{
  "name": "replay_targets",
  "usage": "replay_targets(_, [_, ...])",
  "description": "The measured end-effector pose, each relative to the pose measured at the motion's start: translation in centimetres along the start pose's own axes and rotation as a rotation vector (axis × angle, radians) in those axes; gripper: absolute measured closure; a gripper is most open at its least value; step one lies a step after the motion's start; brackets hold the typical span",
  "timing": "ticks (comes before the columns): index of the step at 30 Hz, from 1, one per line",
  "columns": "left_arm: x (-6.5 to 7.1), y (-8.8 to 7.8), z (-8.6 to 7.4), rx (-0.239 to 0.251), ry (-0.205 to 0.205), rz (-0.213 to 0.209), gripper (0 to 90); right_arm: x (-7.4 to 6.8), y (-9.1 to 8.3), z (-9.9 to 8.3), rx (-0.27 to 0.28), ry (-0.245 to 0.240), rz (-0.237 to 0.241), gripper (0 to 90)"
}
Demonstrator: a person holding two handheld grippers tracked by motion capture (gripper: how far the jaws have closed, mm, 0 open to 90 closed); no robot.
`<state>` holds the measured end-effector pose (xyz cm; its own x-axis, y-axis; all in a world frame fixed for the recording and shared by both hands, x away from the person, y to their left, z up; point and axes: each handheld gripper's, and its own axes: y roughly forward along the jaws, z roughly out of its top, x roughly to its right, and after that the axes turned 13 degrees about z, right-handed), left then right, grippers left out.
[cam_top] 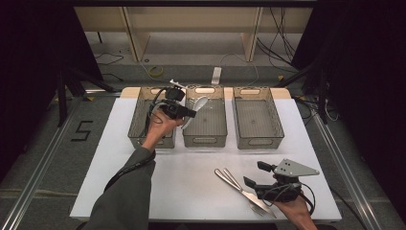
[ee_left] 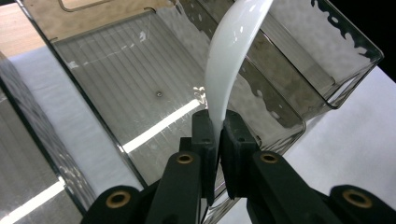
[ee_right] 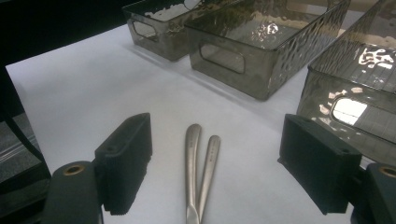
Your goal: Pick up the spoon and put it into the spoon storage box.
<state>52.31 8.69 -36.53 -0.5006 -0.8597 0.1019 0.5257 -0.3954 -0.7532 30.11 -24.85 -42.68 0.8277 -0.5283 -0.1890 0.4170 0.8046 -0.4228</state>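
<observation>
My left gripper (cam_top: 190, 114) hovers over the near left part of the middle smoky bin (cam_top: 213, 123), shut on the handle of a white plastic spoon (cam_top: 199, 102). In the left gripper view the spoon (ee_left: 226, 65) rises from between the closed jaws of my left gripper (ee_left: 218, 128), above that bin's ribbed floor (ee_left: 116, 70). My right gripper (cam_top: 257, 174) rests low at the front right of the table, open. Two metal utensils (cam_top: 234, 185), a knife and a fork, lie side by side beside it. Their handles (ee_right: 198, 168) point between the open jaws of my right gripper (ee_right: 219, 154), untouched.
Three smoky plastic bins stand in a row at the back of the white table (cam_top: 191, 182): left (cam_top: 135, 125), middle, and right (cam_top: 256, 117). The right gripper view shows them beyond the utensils, the nearest bin (ee_right: 355, 93) close on its right.
</observation>
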Motion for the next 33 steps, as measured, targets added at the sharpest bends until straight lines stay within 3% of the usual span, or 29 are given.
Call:
replay_targets(2, [0.1,0.2,0.1,-0.004,0.008,0.010,84.3,0.0,0.0,0.0,0.006,0.001,0.001,26.1])
replay_targets(7, [0.1,1.0,0.3,-0.001,-0.023,0.005,84.3,0.0,0.0,0.0,0.002,0.002,0.001,26.1])
replay_targets(17, [0.4,2.7,0.6,-0.022,-0.024,0.030,84.2,0.0,-0.1,0.0,0.006,0.002,0.001,26.1])
replay_targets(28, [0.7,4.0,0.3,-0.029,-0.059,0.017,83.7,0.0,-0.1,0.0,0.006,0.003,0.003,26.1])
replay_targets(33, [0.9,4.5,0.3,-0.044,-0.053,0.021,83.5,0.0,-0.1,0.0,0.003,0.004,0.003,26.1])
